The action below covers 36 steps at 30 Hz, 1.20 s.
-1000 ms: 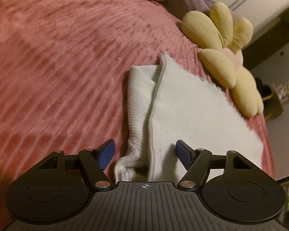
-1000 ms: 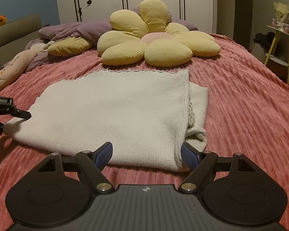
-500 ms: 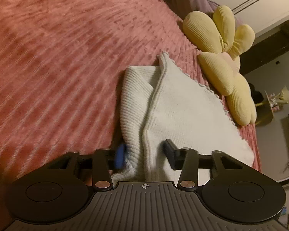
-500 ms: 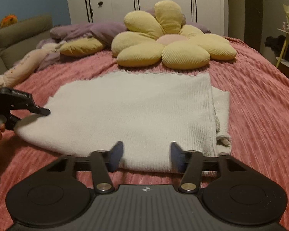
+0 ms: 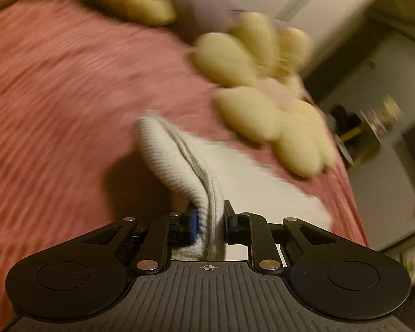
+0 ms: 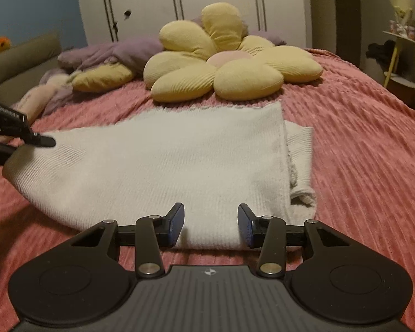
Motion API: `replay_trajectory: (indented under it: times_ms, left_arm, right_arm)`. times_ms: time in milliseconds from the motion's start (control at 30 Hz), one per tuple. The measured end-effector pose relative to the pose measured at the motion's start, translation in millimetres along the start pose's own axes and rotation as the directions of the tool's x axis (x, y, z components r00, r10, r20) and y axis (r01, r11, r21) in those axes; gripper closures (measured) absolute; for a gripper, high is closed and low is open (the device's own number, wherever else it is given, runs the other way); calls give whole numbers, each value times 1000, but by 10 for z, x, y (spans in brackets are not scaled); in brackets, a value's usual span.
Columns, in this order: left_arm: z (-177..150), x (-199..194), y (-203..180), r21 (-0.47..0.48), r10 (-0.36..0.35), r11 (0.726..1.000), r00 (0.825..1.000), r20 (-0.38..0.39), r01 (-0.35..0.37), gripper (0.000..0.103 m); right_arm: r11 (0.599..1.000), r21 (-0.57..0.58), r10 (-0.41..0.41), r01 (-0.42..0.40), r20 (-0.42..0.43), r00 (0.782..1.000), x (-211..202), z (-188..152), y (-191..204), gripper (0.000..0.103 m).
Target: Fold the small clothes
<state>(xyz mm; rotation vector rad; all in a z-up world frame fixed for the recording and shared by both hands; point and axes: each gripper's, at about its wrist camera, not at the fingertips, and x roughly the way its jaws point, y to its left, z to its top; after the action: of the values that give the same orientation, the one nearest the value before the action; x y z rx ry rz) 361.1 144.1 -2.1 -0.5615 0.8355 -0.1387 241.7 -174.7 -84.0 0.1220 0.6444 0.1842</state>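
A white knit garment (image 6: 174, 163) lies folded on the pink bedspread (image 6: 368, 144). My left gripper (image 5: 209, 222) is shut on the garment's left edge (image 5: 179, 163) and lifts it off the bed; the left wrist view is blurred. In the right wrist view the left gripper (image 6: 38, 142) shows at the garment's left end. My right gripper (image 6: 210, 225) is half open and empty, with its fingers over the garment's near folded edge.
A yellow flower-shaped cushion (image 6: 224, 63) lies just beyond the garment, also in the left wrist view (image 5: 265, 94). Purple bedding (image 6: 110, 55) and a small yellow pillow (image 6: 102, 77) lie at the back left. A yellow side table (image 6: 404, 63) stands right of the bed.
My left gripper closed on the garment's left edge and raised it. My right gripper narrowed and moved closer to the near edge.
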Motion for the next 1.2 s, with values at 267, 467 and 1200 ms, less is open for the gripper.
replay_trajectory:
  times_ms: [267,467,1200]
  left_arm:
    - [-588,678,-1083,284,18,959,994,-111,14,70]
    - [-866,428,-1060,318,-14,947,996,-90,42,58]
    - [-1052,28,-185,233,174,958,985,-1,-169,37]
  right_arm:
    - [998,58,1,-2,18,1000,-90,15,-162,61]
    - [999,40,-2,2,2,1000,-145,1,-312,61]
    - [914,-381,117,-138,-77,990,964,777,918,86]
